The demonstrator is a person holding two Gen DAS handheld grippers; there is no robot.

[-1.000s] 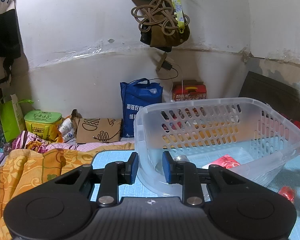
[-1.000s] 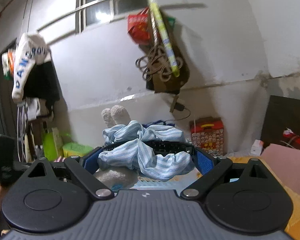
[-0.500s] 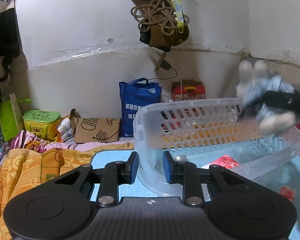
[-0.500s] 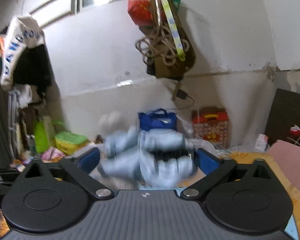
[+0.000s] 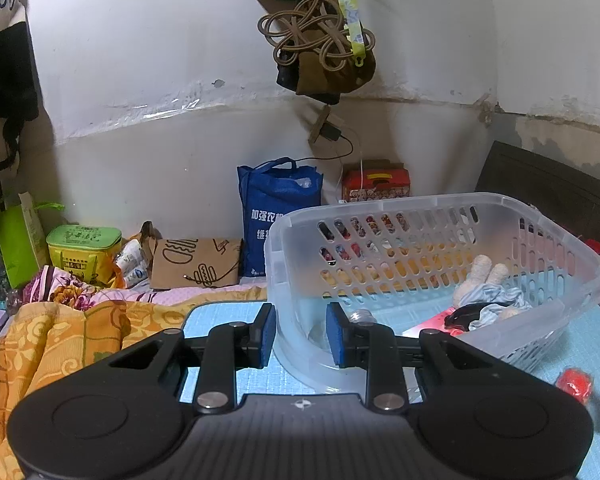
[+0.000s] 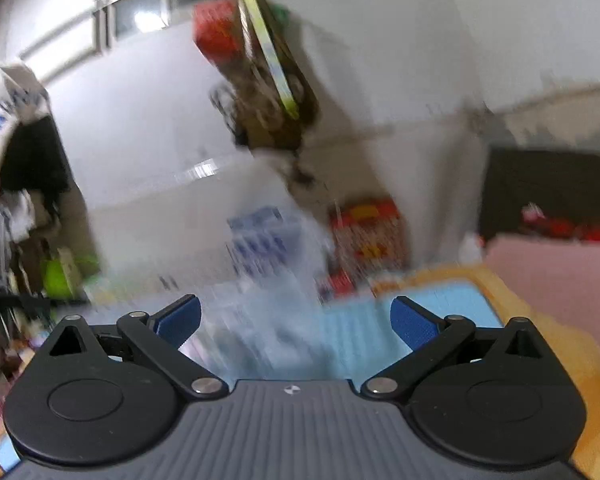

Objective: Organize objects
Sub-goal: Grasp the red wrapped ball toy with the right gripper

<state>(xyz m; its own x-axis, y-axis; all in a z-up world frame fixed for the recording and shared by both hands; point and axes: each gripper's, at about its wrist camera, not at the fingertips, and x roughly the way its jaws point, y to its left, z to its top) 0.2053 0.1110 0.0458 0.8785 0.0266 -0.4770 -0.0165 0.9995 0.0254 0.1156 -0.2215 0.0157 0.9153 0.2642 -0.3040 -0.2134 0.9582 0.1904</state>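
Observation:
A clear plastic basket (image 5: 420, 208) sits tilted on the light blue mat (image 5: 224, 312). My left gripper (image 5: 301, 334) is shut on its near-left wall, with one finger outside and one inside. A plush toy in blue striped cloth (image 5: 488, 294) lies in the basket at the right, beside a red packet (image 5: 430, 322) and a small metal-capped thing (image 5: 360, 314). In the blurred right wrist view my right gripper (image 6: 296, 320) stands wide open with nothing between its blue pads (image 6: 414, 324), above the mat (image 6: 440, 304).
A small red object (image 5: 576, 378) lies on the mat right of the basket. An orange flowered blanket (image 5: 60, 344) is bunched at the left. A blue bag (image 5: 278, 216), a brown paper bag (image 5: 196, 262) and a green box (image 5: 82, 250) stand along the wall.
The right gripper carried the plush toy over the basket and let it go; the toy now lies inside and the jaws are empty. The left gripper has not moved.

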